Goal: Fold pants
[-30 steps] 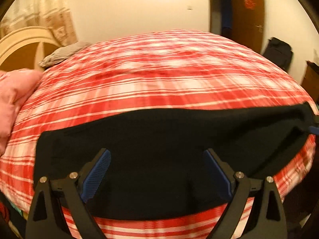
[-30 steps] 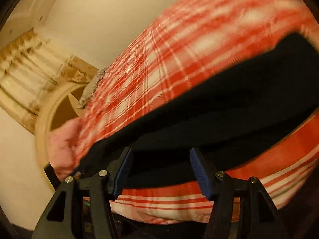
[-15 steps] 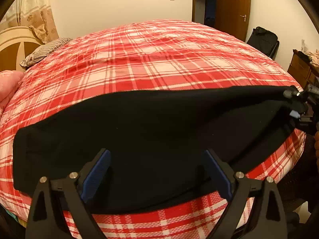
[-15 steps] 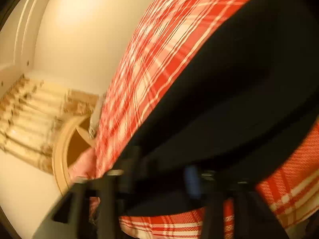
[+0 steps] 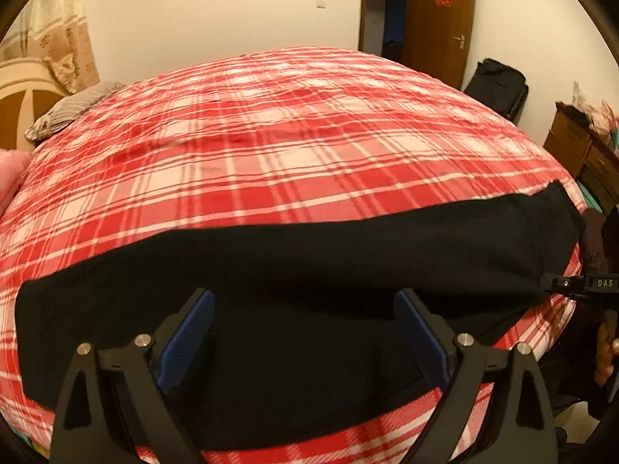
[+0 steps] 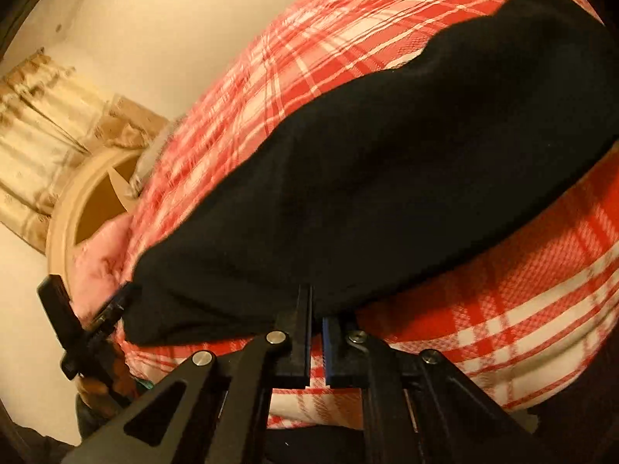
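Note:
Black pants [image 5: 294,270] lie flat as a long band across the near edge of a red plaid bed [image 5: 294,143]. My left gripper [image 5: 303,332] hovers over their near middle part, open, with its blue pads [image 5: 185,332] wide apart and only cloth below. In the right wrist view the pants [image 6: 387,178] stretch away from my right gripper [image 6: 316,311], whose fingers are pressed together on the cloth's near edge. From the left wrist view the right gripper [image 5: 572,284] shows at the pants' right end. At the far left of the right wrist view the left gripper [image 6: 89,324] shows, blurred.
A grey pillow [image 5: 65,110] and a pink blanket [image 5: 9,178] lie by the headboard at left. A wooden door [image 5: 437,19], a black bag [image 5: 497,87] and a dresser [image 5: 580,147] stand beyond the bed at right. A hand [image 5: 605,352] shows at the right edge.
My right gripper went from open to shut on the near edge of the pants. The left gripper stayed open and shifted slightly over the cloth.

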Tool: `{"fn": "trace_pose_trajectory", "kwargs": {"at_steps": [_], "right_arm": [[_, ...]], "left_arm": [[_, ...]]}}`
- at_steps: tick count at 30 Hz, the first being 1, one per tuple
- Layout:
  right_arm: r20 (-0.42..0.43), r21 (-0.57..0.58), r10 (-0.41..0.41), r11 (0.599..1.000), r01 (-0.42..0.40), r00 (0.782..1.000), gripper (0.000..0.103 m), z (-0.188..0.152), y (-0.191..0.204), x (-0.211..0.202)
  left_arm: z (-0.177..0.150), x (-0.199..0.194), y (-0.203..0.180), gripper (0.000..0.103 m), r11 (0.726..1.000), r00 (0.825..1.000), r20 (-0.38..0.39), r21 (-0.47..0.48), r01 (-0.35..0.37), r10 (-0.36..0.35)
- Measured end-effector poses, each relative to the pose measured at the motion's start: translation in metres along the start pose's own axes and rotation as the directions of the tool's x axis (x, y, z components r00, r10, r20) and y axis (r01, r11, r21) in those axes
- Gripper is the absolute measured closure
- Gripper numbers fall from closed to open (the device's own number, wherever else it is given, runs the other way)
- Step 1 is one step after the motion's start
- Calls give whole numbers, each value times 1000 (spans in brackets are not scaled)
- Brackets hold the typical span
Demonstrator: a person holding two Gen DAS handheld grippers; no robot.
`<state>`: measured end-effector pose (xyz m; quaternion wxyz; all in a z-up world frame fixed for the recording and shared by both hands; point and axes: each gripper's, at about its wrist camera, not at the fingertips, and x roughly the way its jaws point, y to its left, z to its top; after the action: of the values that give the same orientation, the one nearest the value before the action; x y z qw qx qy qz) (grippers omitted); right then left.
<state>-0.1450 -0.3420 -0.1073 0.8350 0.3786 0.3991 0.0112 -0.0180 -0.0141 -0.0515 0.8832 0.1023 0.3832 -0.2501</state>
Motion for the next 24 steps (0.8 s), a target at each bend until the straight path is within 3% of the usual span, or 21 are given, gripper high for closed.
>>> {"fn": "trace_pose_trajectory", "kwargs": {"at_steps": [3, 5, 7, 10, 12, 14, 17, 21, 24], "right_arm": [[-52, 58, 44, 997, -41, 998, 82, 6, -8, -5], [-65, 22, 31, 999, -30, 997, 61, 8, -7, -22], [-57, -35, -6, 999, 4, 998, 47, 11, -2, -43], [19, -135, -69, 988, 71, 997, 46, 17, 18, -71], [41, -269, -18, 963, 29, 999, 46, 15, 45, -74], [-51, -323, 91, 941, -103, 995, 46, 7, 72, -53], [-220, -319, 201, 910, -265, 954, 47, -14, 105, 6], [-344, -411, 167, 858, -308, 924, 47, -41, 147, 73], [-375, -483, 167, 804, -346, 912, 47, -52, 174, 90]], "left_arm": [[-2, 6, -11, 7, 999, 1000, -12, 40, 2, -2], [-4, 10, -9, 7, 999, 999, -32, 32, 7, -6], [-7, 15, -5, 7, 1000, 998, -56, 15, 10, -9], [-15, 17, 4, 7, 1000, 997, -82, 2, -2, 2], [-20, 13, 11, 7, 1000, 996, -82, -2, -24, 24], [-24, 5, 23, 7, 999, 996, -74, -13, -51, 50], [-32, -11, 50, 7, 992, 992, -58, -57, -113, 109], [-52, -39, 104, 7, 959, 973, -53, -165, -231, 226], [-75, -67, 153, 7, 902, 943, -70, -279, -330, 324]]}}
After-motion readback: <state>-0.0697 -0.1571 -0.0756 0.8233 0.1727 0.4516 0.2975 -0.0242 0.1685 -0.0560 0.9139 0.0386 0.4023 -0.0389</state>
